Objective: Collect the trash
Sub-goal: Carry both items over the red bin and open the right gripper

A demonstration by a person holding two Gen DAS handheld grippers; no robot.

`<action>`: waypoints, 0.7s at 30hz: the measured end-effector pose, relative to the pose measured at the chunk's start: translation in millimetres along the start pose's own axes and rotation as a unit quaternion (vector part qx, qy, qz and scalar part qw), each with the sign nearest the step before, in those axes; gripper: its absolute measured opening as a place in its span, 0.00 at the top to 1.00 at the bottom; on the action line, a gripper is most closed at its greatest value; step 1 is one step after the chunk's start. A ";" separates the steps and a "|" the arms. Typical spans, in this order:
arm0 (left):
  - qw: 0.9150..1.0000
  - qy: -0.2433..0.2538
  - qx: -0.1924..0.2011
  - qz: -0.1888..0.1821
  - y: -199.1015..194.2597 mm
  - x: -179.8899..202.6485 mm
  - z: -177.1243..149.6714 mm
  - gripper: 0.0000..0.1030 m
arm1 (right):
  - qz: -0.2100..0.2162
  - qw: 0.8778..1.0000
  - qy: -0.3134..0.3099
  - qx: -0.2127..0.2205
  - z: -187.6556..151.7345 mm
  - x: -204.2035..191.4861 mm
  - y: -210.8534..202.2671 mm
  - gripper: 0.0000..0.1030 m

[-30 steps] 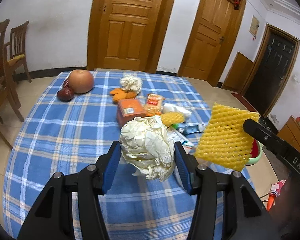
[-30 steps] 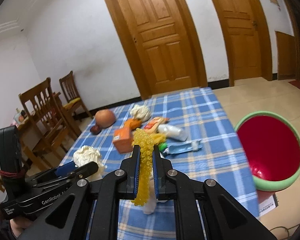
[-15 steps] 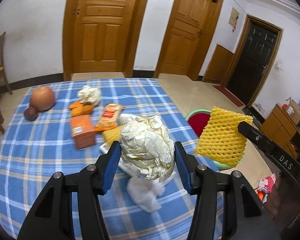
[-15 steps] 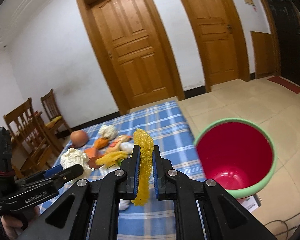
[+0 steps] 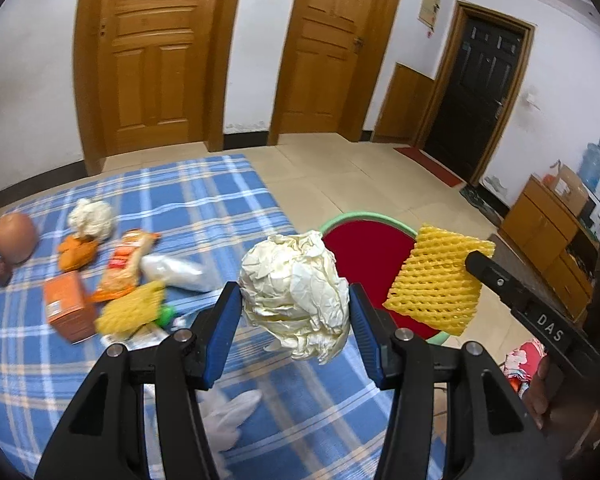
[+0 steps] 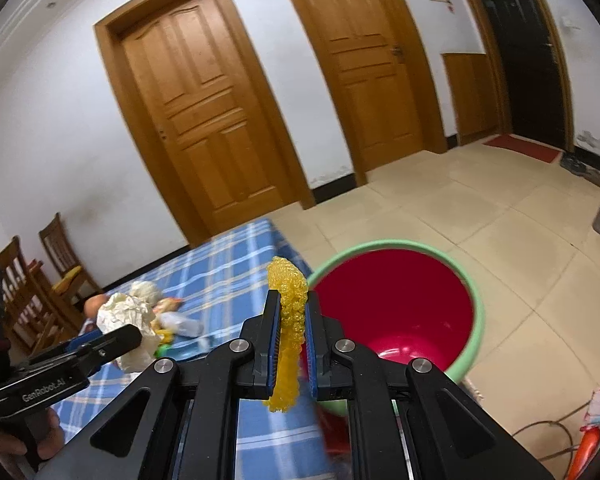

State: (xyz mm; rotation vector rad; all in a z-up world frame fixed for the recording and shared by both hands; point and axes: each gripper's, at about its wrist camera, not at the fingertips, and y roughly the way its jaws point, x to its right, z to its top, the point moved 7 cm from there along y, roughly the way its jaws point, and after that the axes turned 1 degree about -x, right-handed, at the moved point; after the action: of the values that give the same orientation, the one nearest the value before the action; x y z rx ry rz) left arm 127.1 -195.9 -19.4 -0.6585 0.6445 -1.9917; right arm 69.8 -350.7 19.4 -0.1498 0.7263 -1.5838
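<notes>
My left gripper (image 5: 296, 312) is shut on a crumpled cream paper ball (image 5: 296, 292) and holds it above the right edge of the blue checked table (image 5: 188, 208). My right gripper (image 6: 292, 312) is shut on a yellow foam net sleeve (image 6: 288, 320), which also shows in the left wrist view (image 5: 436, 280). A red bin with a green rim (image 6: 396, 312) stands on the floor beside the table, just beyond both grippers; it also shows in the left wrist view (image 5: 364, 248). The left gripper and its paper ball (image 6: 124, 316) appear at the left of the right wrist view.
On the table lie an orange box (image 5: 68, 312), a snack wrapper (image 5: 124, 264), a clear plastic bag (image 5: 176, 272), another yellow net (image 5: 128, 312), a white crumpled wad (image 5: 92, 216), an apple (image 5: 16, 236) and white tissue (image 5: 228, 412). Wooden chairs (image 6: 40, 272) stand at the left.
Both grippers have swung right with their loads, from over the table toward the red bin, which now sits close in front of them.
</notes>
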 end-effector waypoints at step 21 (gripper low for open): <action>0.997 0.037 -0.063 -0.025 79.1 50.6 -6.3 0.47 | -0.084 0.993 0.055 -0.054 -25.8 101.4 55.6 0.85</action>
State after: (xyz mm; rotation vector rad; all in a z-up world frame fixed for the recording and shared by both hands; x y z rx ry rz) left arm 147.9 -274.5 -66.8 -0.6843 0.8107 -2.0409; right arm 87.0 -434.6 -62.5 -0.2087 0.9059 -1.7227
